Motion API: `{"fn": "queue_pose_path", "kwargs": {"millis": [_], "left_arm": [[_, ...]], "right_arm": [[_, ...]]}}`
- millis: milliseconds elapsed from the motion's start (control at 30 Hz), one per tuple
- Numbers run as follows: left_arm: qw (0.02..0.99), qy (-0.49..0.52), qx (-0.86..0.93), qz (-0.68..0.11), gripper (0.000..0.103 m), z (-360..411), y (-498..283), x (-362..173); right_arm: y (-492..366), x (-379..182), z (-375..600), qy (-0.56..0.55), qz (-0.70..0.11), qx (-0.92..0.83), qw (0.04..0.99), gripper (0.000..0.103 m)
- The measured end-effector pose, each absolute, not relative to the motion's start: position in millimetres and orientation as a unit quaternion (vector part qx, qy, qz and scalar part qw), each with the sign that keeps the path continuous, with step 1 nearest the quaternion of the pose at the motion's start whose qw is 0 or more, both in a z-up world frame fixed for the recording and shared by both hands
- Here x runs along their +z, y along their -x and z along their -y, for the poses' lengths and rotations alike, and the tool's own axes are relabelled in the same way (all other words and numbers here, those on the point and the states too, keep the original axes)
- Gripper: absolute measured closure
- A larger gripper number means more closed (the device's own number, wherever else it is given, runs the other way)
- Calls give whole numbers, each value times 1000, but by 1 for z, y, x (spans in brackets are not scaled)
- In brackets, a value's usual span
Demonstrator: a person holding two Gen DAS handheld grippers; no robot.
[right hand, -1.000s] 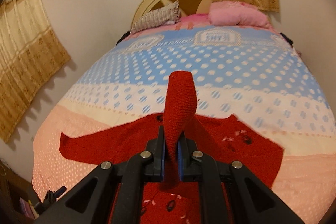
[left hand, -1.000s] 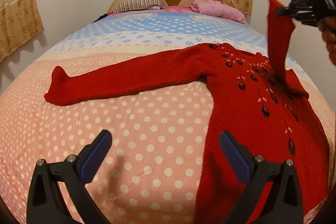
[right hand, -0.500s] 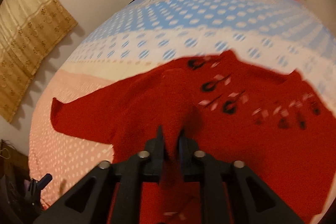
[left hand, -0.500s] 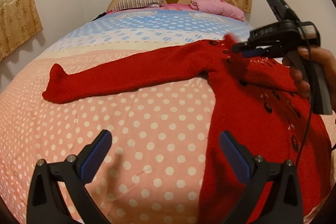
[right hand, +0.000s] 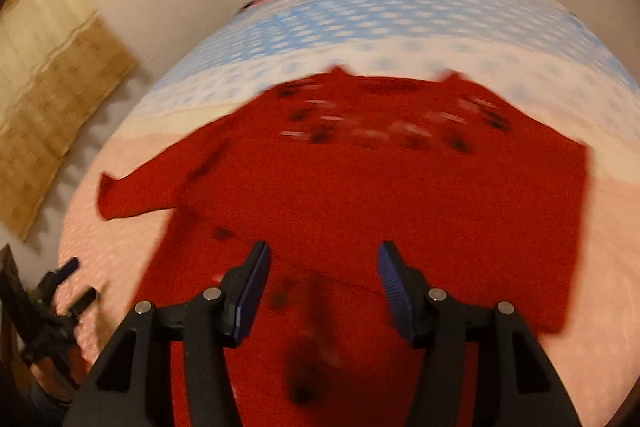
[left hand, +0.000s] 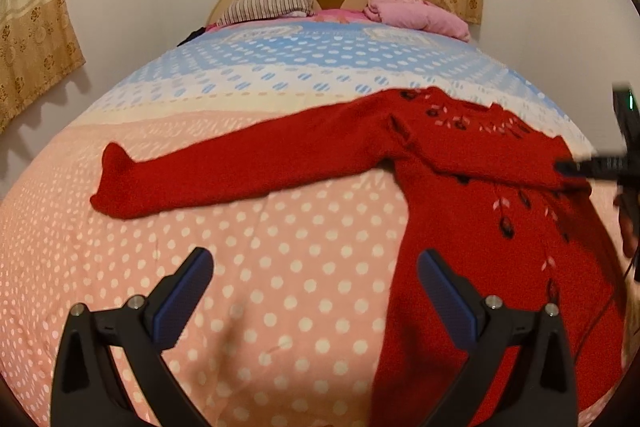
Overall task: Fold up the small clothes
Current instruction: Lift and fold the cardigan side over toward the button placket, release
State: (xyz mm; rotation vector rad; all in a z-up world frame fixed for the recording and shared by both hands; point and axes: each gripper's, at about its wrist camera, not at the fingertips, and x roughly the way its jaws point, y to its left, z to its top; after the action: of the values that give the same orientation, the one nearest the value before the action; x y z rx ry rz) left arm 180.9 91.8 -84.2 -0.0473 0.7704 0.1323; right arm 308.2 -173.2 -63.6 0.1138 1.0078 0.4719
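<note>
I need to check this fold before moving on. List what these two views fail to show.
- Red sweater: its hem is cut off by the lower edge in both wrist views.
- Folded sleeve: right wrist view is motion-blurred, so its edges and the embroidery smear.
- Right gripper: jaws opening, nothing clamped; in the left view it is cropped at the right edge.
- Left gripper: open; its holder is unseen.

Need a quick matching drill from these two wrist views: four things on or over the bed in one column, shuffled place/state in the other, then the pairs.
Things:
1. red sweater
2. striped pillow
3. pink bundle
4. left gripper

Place or state:
A. at the headboard, on the right in the left wrist view
B. jaws open, nothing between them, over the dotted pink bedspread
C. lying flat, one sleeve folded across the chest, the other stretched out
D. at the headboard, on the left in the left wrist view

Pairs: 1-C, 2-D, 3-A, 4-B
</note>
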Motion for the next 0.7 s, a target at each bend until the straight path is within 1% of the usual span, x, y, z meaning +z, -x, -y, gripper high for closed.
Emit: {"fn": "queue_pose_path", "kwargs": {"millis": [133, 200, 300, 400, 467, 533, 600, 700], "left_arm": [[926, 15, 81, -368, 0, -95, -189, -76], [924, 15, 90, -370, 0, -100, -191, -75], [921, 17, 109, -375, 0, -112, -192, -75], [917, 21, 128, -378, 0, -122, -193, -76], [914, 15, 145, -379, 0, -130, -195, -79], [910, 9, 161, -382, 0, -140, -197, -82], [906, 5, 185, -380, 0, -157, -197, -84], [896, 3, 226, -381, 0, -187, -197, -88]], "right_arm": [[-305, -88, 226, -60, -505, 146, 848, 46], [-302, -93, 244, -81, -496, 177, 846, 46], [-298, -82, 249, -86, -492, 176, 849, 46], [-299, -59, 234, -67, -454, 185, 869, 46], [-306, -54, 223, -62, -443, 190, 874, 46], [-319, -64, 221, -67, -464, 189, 863, 46], [-331, -84, 231, -51, -489, 134, 860, 46], [-329, -94, 252, -81, -480, 150, 861, 47]]}}
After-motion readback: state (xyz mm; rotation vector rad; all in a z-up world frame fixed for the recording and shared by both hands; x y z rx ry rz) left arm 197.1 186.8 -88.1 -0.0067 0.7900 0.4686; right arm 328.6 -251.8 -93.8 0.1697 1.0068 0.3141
